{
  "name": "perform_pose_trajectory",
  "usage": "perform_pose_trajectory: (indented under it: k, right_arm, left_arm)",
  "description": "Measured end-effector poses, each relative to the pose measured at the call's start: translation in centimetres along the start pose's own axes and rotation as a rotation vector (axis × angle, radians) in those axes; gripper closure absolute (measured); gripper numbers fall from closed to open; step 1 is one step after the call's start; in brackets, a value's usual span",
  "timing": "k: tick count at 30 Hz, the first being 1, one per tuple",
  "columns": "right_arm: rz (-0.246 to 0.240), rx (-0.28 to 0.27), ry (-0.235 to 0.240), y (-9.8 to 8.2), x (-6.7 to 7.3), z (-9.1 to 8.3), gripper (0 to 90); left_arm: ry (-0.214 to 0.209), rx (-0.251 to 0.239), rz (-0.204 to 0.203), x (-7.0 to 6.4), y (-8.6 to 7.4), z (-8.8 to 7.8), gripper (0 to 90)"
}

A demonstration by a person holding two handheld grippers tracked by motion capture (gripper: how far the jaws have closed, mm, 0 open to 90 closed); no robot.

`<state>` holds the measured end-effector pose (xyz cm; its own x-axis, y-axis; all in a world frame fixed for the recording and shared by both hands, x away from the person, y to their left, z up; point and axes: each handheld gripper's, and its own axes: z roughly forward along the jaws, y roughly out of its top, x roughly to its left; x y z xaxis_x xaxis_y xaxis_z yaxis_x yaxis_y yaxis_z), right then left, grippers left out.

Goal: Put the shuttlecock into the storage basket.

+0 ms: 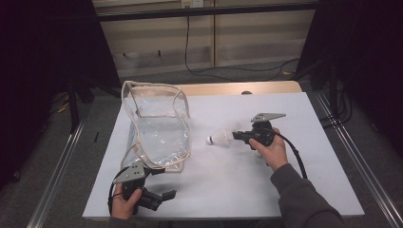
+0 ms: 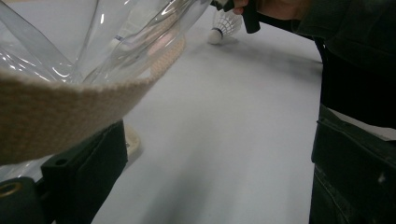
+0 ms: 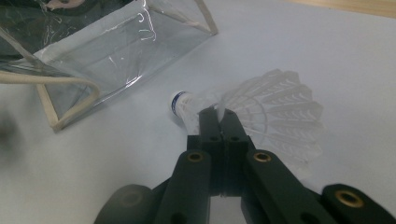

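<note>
Shuttlecock (image 1: 219, 138), white feathers, cork end toward the clear bag (image 1: 159, 126), lies on the white table cover (image 1: 228, 185) right of centre. Right gripper (image 3: 218, 112): 2 jaws pressed together on the feather skirt near the cork, pinching it. Bag stands open just left of the shuttlecock, apart from it, beige webbing trim (image 2: 56, 109) along its rim. Left gripper (image 1: 164, 194) sits at the near left corner of the table; the trim crosses its jaws up close, but whether they clamp it cannot be told.
</note>
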<state>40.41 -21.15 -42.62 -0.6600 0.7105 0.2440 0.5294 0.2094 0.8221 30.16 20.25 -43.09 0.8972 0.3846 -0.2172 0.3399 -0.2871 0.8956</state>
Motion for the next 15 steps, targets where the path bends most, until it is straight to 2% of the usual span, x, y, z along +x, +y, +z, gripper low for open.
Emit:
perform_pose_trajectory:
  k: [15]
  right_arm:
    - [-0.003, 0.007, 0.009, 0.04, 0.34, 0.52, 90.0]
  left_arm:
    - [0.022, -0.017, -0.003, 0.21, -0.12, -0.01, 4.3]
